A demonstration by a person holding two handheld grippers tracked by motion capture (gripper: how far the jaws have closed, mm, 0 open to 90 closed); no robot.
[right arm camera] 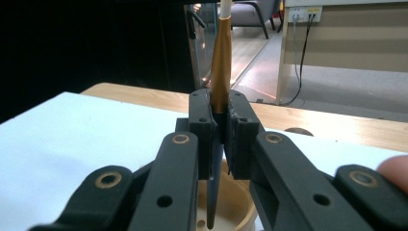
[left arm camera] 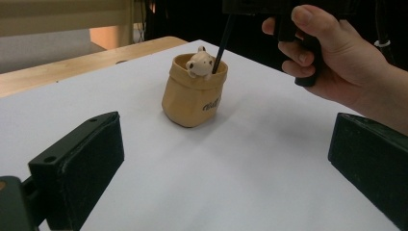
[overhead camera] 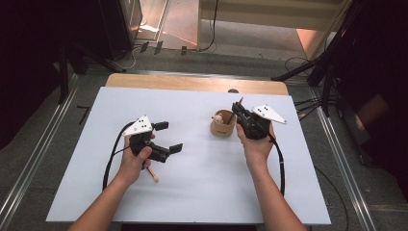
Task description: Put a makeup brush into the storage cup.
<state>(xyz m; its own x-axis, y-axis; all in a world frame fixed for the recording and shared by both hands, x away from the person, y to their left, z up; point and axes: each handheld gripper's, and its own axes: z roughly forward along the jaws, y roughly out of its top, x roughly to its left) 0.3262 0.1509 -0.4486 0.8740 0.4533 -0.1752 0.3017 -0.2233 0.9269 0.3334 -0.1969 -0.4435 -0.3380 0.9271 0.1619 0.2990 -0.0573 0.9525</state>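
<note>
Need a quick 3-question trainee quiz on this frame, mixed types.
1. True or false: the left gripper has its fingers shut on the cup.
2. What does the right gripper hold? A) a spoon B) a brush C) nothing
3. Where does the brush's lower end point?

Key:
1. False; its fingers stand wide open, apart from the cup.
2. B
3. Down into the cup, beside the small bear figure.

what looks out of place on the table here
A wooden stick lies loose on the white table beside the left hand, away from the tan cup, where the right tongs lower a pen.
</note>
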